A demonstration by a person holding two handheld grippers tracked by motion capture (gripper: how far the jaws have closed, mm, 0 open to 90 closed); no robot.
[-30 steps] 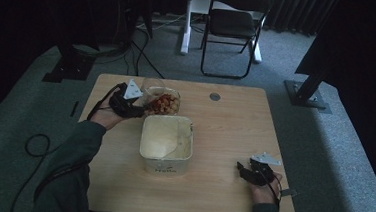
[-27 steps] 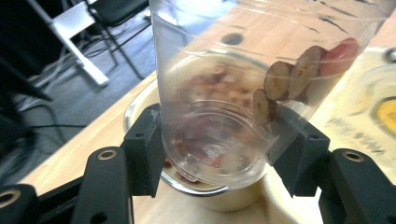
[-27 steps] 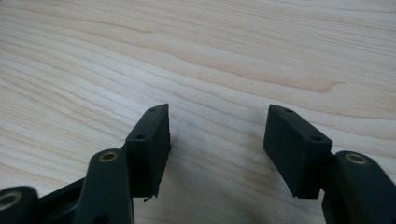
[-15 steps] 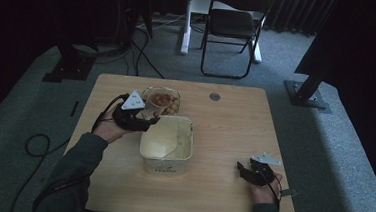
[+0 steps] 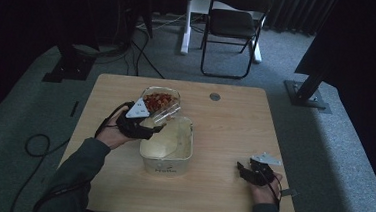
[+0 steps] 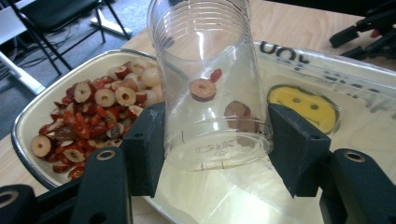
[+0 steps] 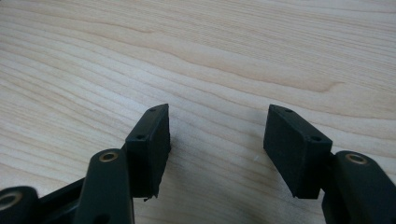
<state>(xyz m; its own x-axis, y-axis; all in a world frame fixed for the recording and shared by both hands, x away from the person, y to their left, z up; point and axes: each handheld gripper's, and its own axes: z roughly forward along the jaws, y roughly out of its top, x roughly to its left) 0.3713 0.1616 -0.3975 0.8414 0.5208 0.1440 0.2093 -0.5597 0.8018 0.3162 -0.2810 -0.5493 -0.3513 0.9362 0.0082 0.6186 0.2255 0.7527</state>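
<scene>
Cup of fruit slices over the tin: mind the spill.
Your left gripper (image 6: 217, 140) clamps the cup (image 6: 210, 79), tilted above the tin (image 5: 166, 164) beside the bowl (image 6: 28, 116); a loose grip drops it. Your right gripper (image 7: 217, 140) rests wide, empty.

High view sits above the near edge looking forward-down over the whole surface (image 5: 224, 138); left claw (image 6: 217, 140) cam looks close along its jaws at cup (image 6: 210, 79) and trays, shared with high view; right claw (image 7: 217, 149) cam faces bare wood close-up.
</scene>
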